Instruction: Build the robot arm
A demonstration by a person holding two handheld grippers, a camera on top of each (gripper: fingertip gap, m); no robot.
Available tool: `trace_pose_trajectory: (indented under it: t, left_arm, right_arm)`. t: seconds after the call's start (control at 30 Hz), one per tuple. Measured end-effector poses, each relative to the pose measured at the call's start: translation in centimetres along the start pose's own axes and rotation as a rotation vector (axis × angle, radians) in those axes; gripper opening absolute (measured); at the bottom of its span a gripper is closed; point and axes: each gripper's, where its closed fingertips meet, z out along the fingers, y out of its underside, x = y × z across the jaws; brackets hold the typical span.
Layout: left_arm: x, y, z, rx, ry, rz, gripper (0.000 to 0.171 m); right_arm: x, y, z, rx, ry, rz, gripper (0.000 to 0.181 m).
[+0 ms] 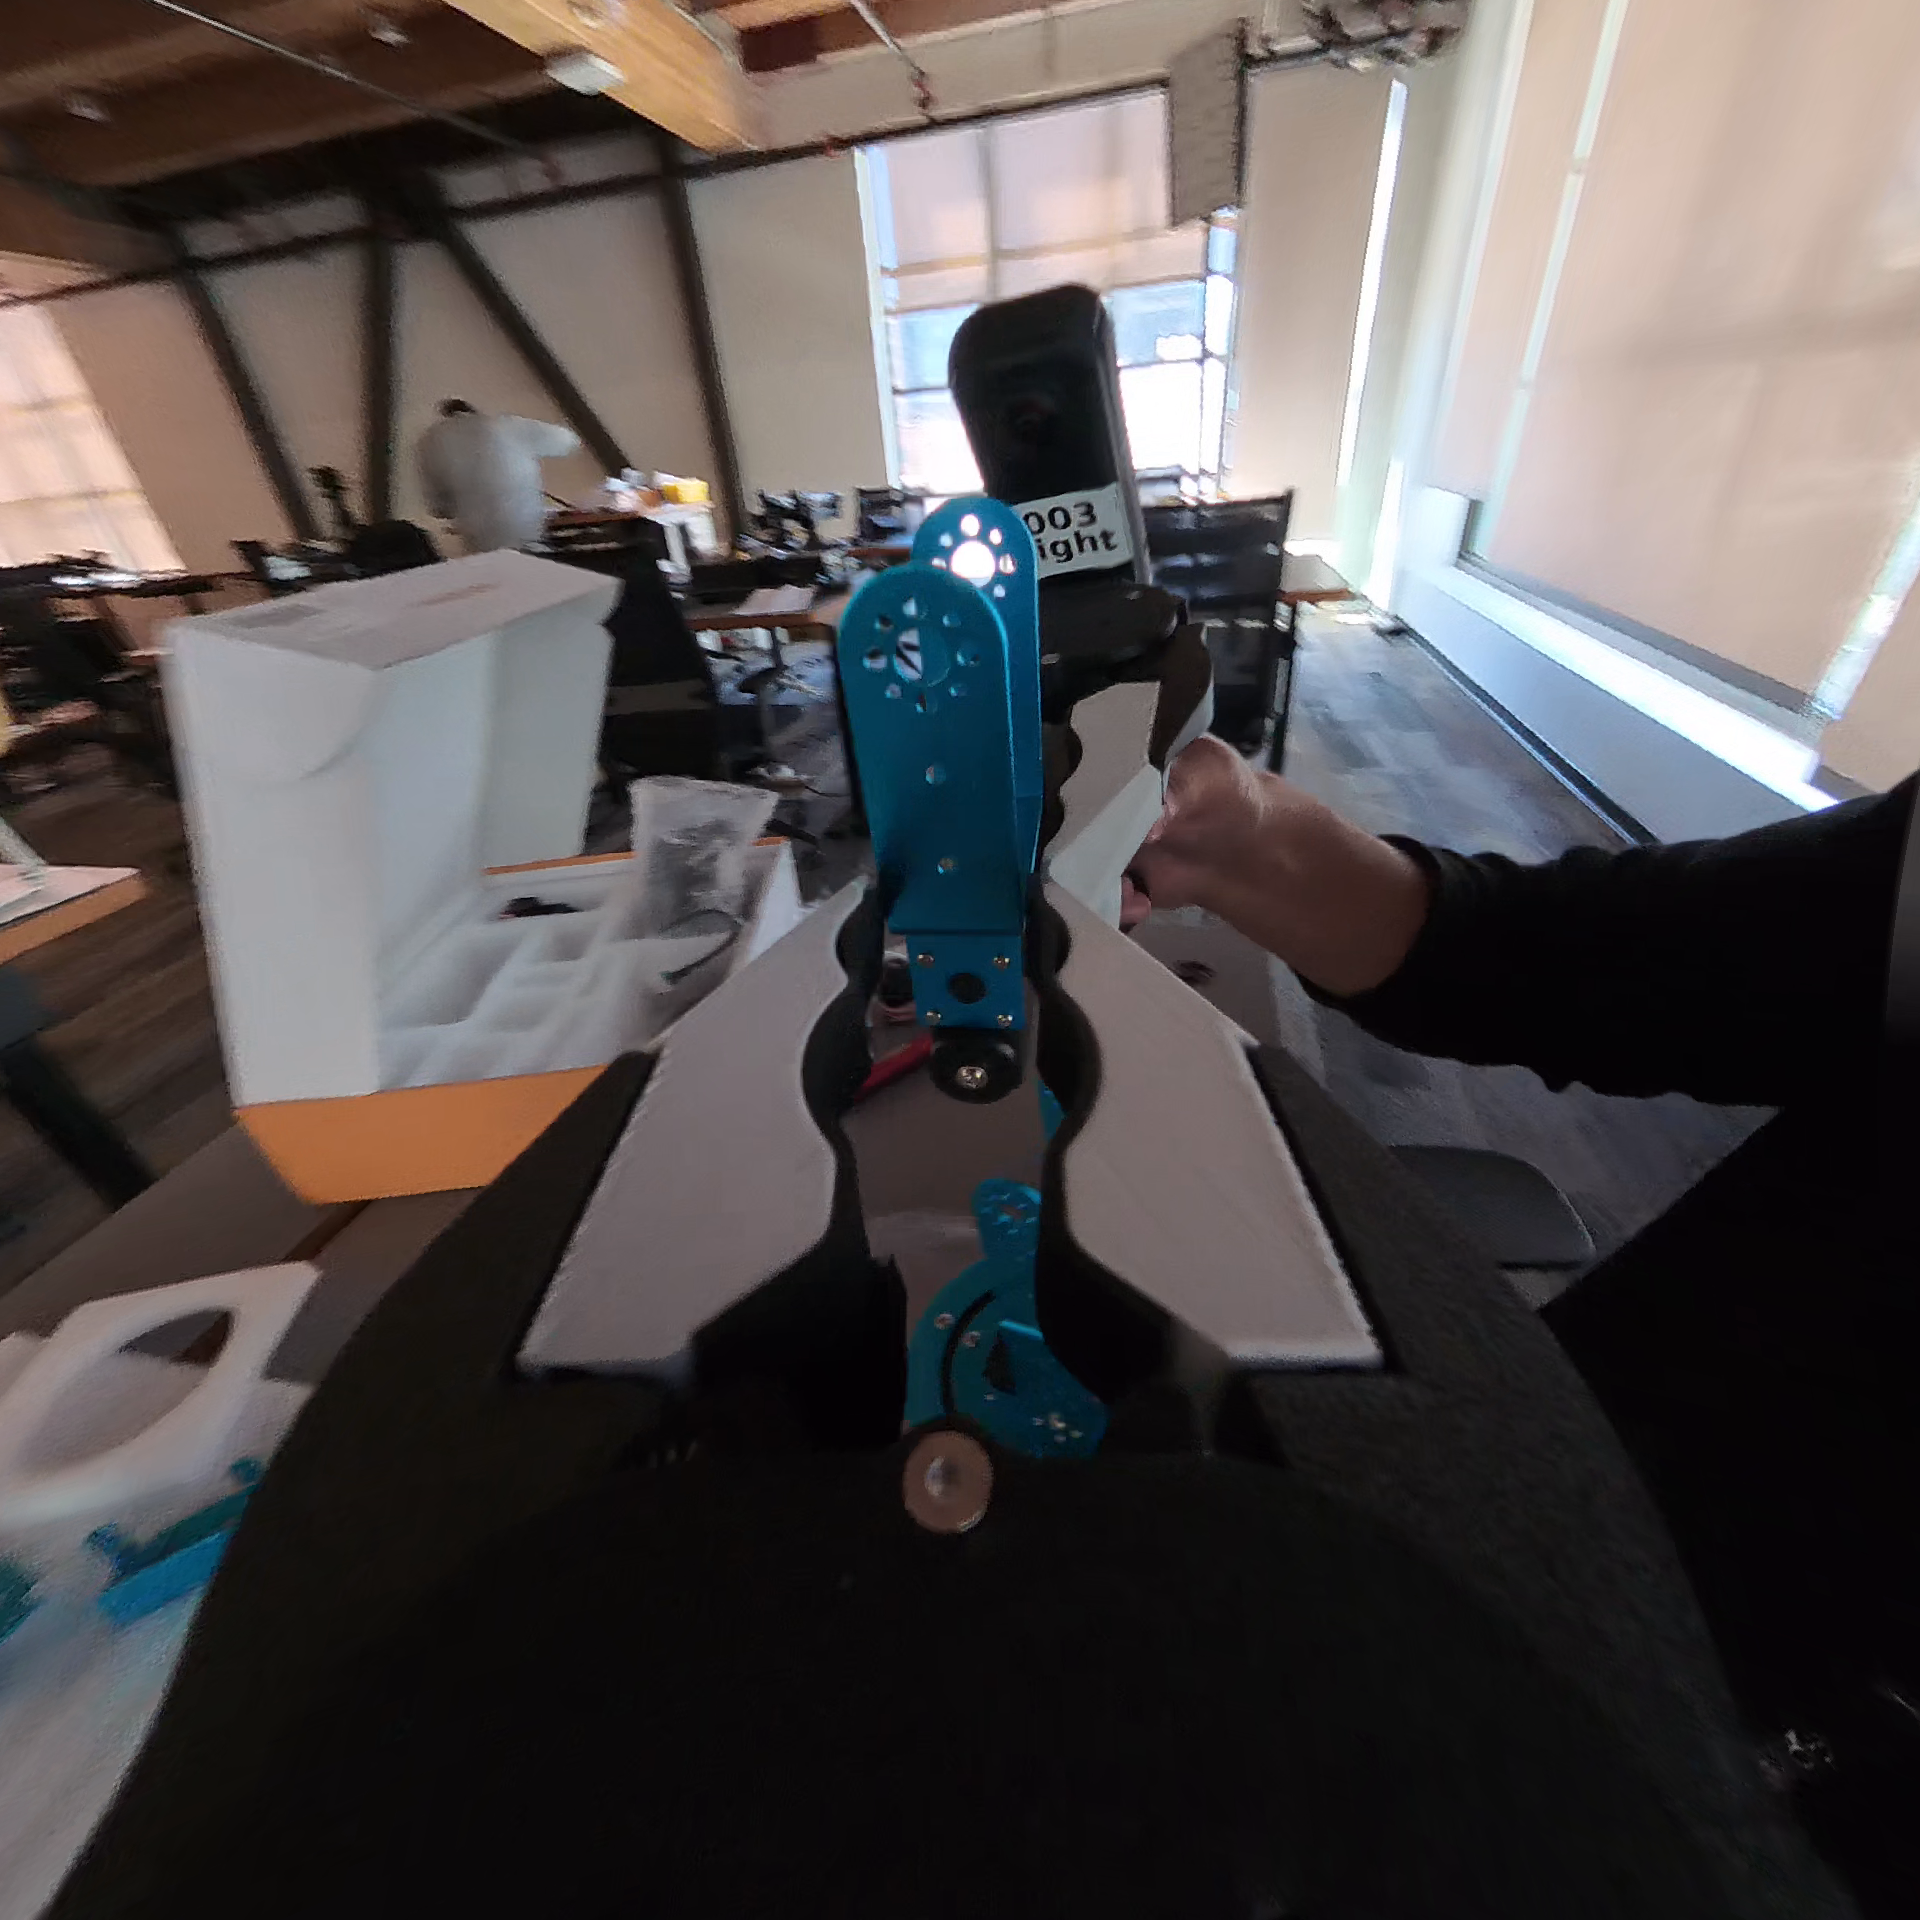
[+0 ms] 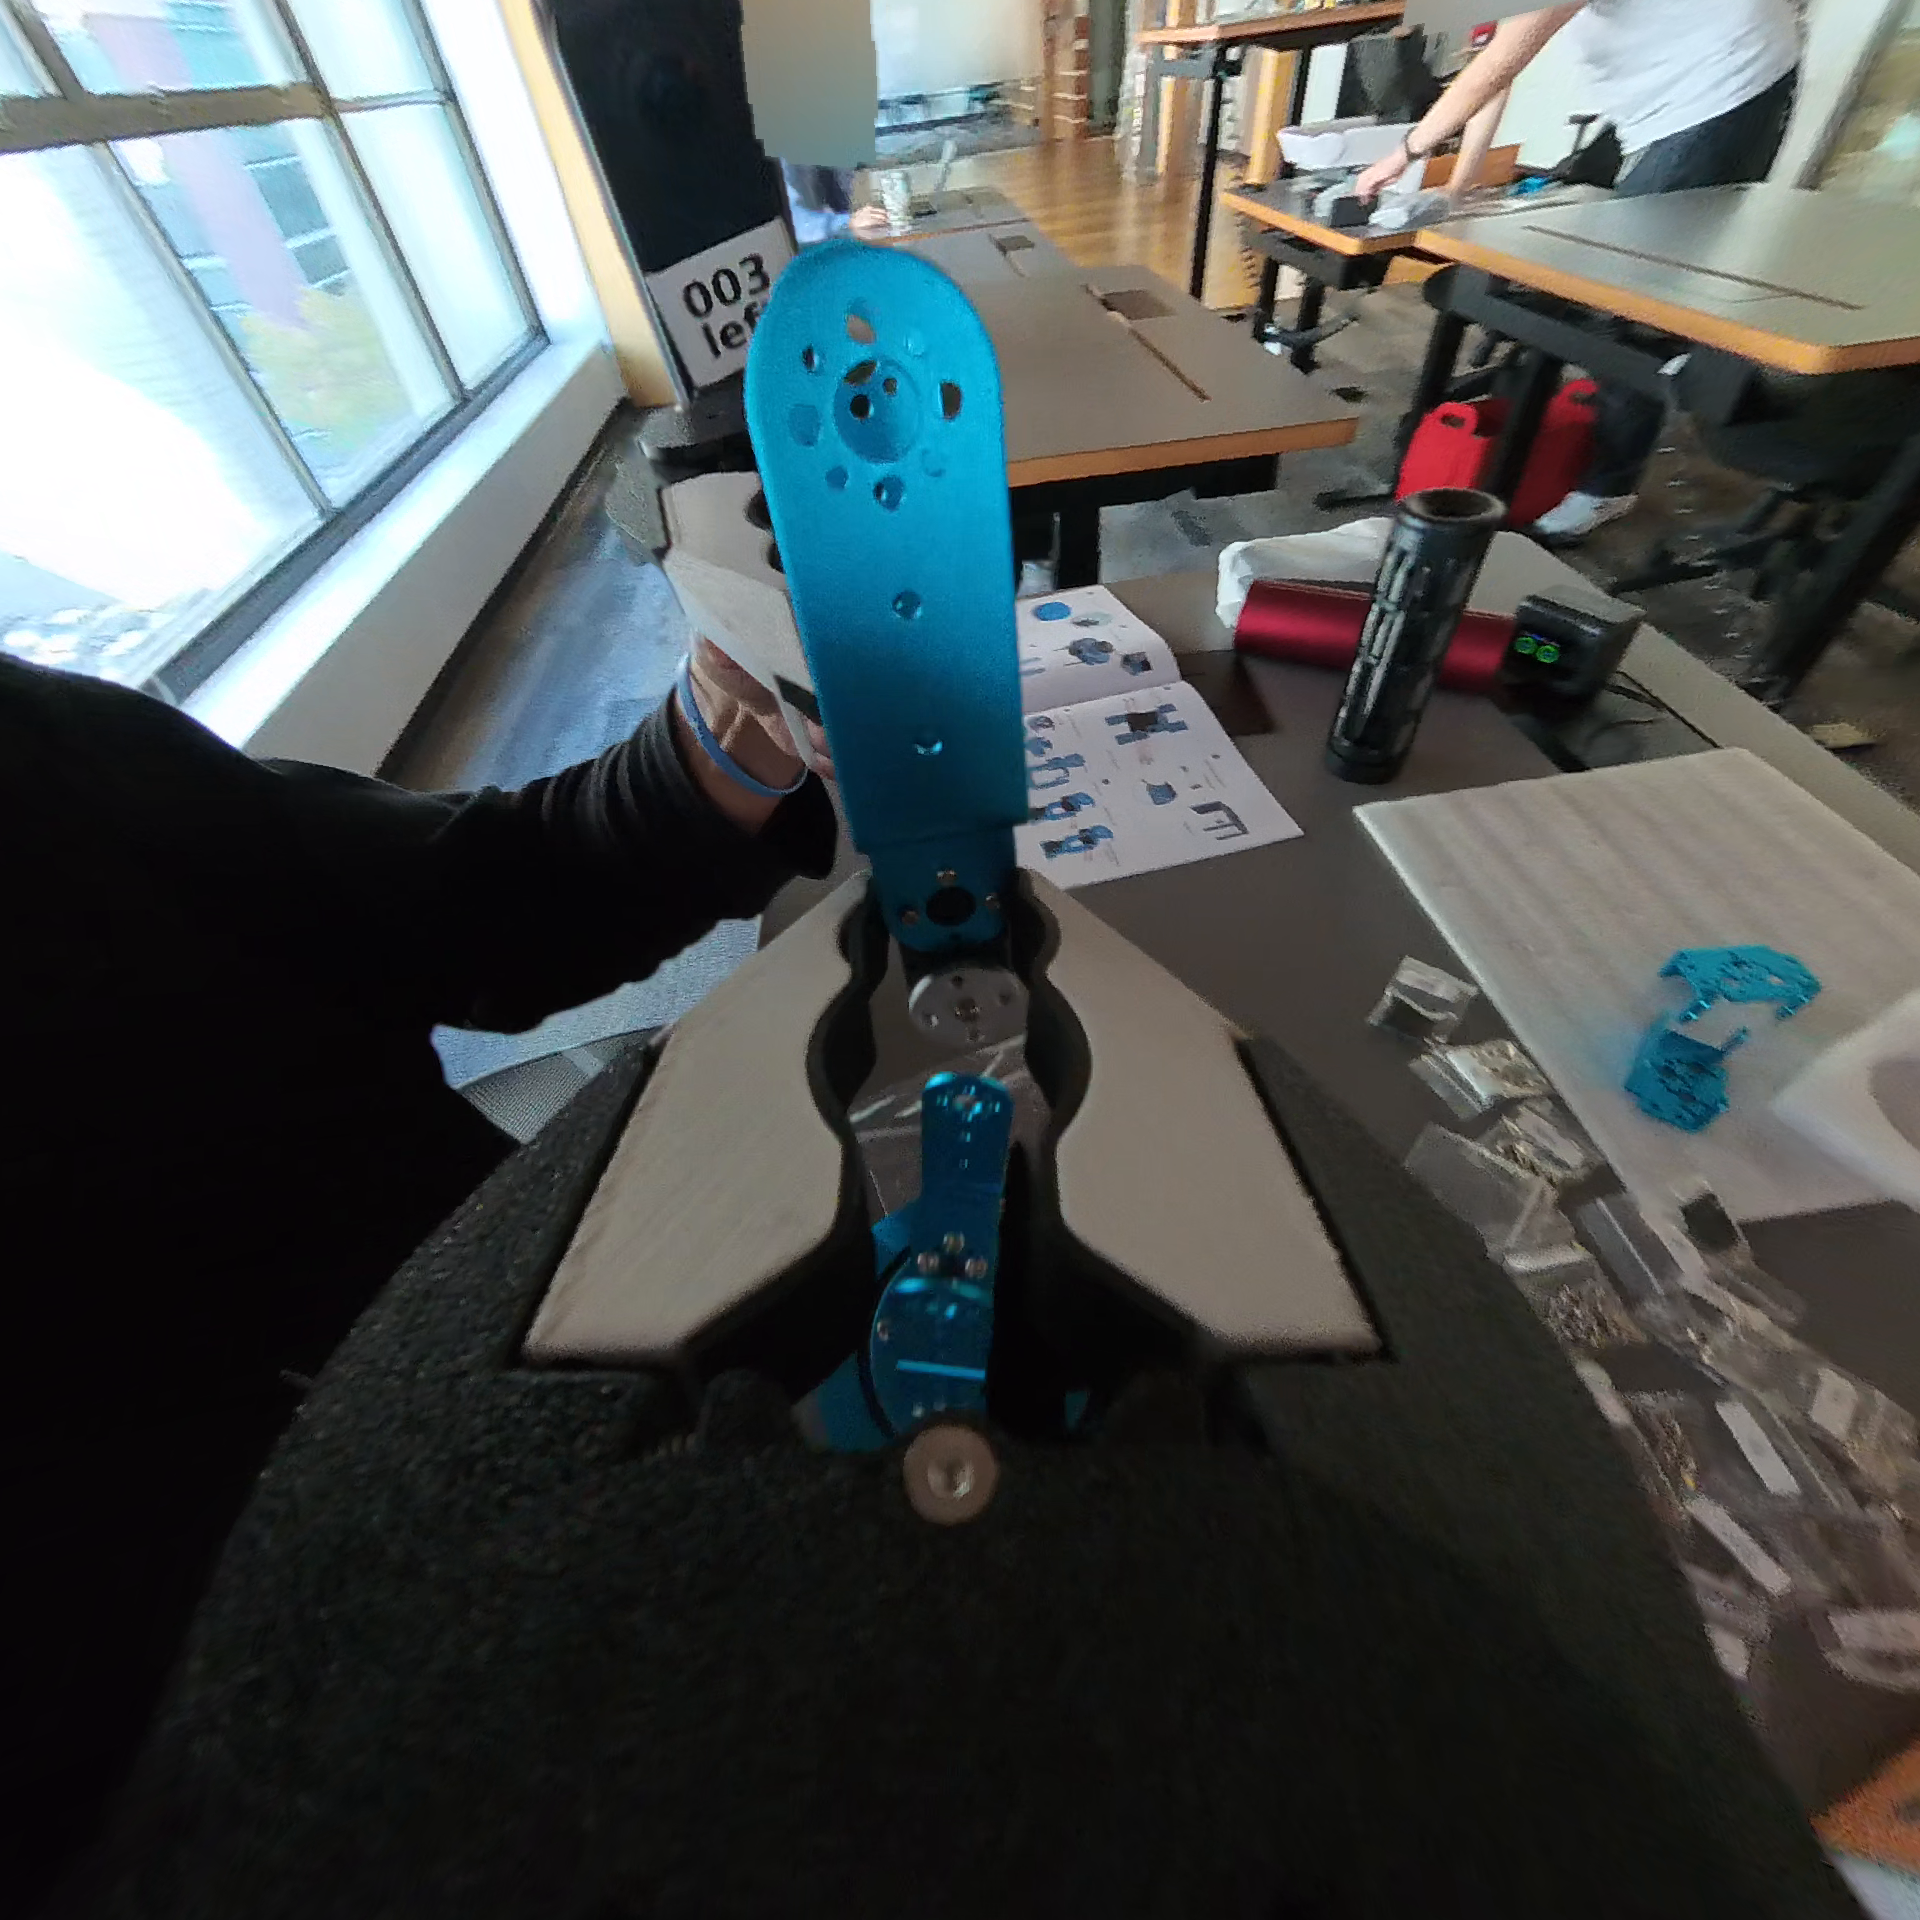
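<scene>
Left gripper (image 1: 951, 914) fingers pinching base of blue bracket (image 1: 940, 769): anodised metal, perforated, round-topped, upright. Right gripper (image 2: 951, 914) fingers pinching same bracket (image 2: 883, 561) opposite. Bench (image 2: 1299, 935) dark, matte. Foam sheet (image 2: 1621, 935) at 3 o'clock, booklet (image 2: 1143, 748) 1 o'clock; white box (image 1: 384, 831) 10 o'clock.

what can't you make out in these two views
- Left wrist view: the lower blue plates are partly hidden by the left hand-held gripper body, so their shape is unclear.
- Left wrist view: the open white box contents are motion-blurred.
- Right wrist view: the small bagged parts on the table are blurred.
- Right wrist view: whether the right hand-held gripper tips clamp the blue bracket is hidden by its base.
</scene>
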Motion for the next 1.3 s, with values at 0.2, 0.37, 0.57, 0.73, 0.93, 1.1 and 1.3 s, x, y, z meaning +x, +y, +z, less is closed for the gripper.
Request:
trace_pose_trajectory:
  t: [0.2, 0.37, 0.57, 0.73, 0.93, 1.1, 1.3]
  left_arm:
    - [2.2, 2.3, 1.7, -0.097, 0.203, -0.093, 0.024]
    - [2.2, 2.9, 2.5, -0.085, 0.314, -0.204, 0.024]
    - [1.2, 3.6, 3.3, -0.109, 0.367, -0.209, 0.024]
    - [0.8, 4.0, 2.9, -0.125, 0.397, -0.193, 0.024]
    - [0.6, 5.5, 2.1, -0.138, 0.422, -0.205, 0.024]
    - [1.0, 6.0, 2.3, -0.160, 0.419, -0.189, 0.024]
    - [1.0, 5.9, 2.3, -0.180, 0.404, -0.152, 0.025]
  right_arm:
    - [-1.4, 2.9, -1.8, -0.017, 0.141, -0.021, 0.023]
    - [-1.5, 2.9, -2.6, 0.029, 0.171, 0.011, 0.024]
    - [-0.5, 3.0, -3.0, 0.078, 0.143, 0.116, 0.024]
    - [-0.4, 3.0, -2.5, 0.086, 0.106, 0.158, 0.024]
    - [-0.3, 4.1, -1.4, 0.030, 0.095, 0.171, 0.025]
    - [-0.5, 4.8, -1.6, 0.025, 0.096, 0.169, 0.023]
    - [-0.5, 4.7, -1.6, 0.045, 0.075, 0.163, 0.024]
